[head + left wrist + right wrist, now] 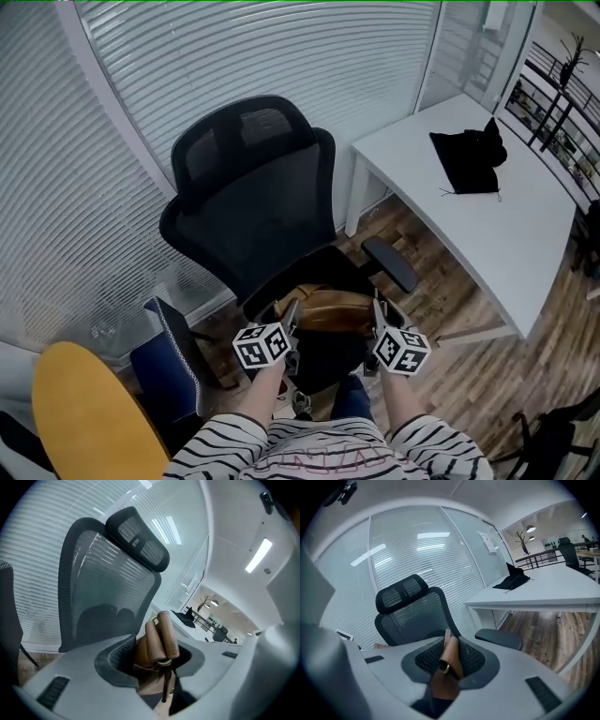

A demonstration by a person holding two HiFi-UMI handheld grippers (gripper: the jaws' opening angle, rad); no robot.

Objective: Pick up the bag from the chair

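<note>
A brown leather bag (330, 310) hangs between my two grippers, just above the seat of a black mesh office chair (253, 197). At the bag's left end my left gripper (292, 317) is shut on its rolled brown handles (160, 639), with the chair's back (103, 588) behind. My right gripper (378, 317) is at the bag's right end and is shut on a brown strap tab with a metal ring (450, 660). In the right gripper view the chair (412, 606) stands straight ahead. The bag's underside is hidden by my grippers.
A white desk (487, 239) stands to the right with a black cloth bag (466, 159) on it. The chair's right armrest (390, 263) juts out near my right gripper. A yellow round seat (80, 412) and a blue chair (169, 367) stand at lower left. Blinds cover the glass wall behind.
</note>
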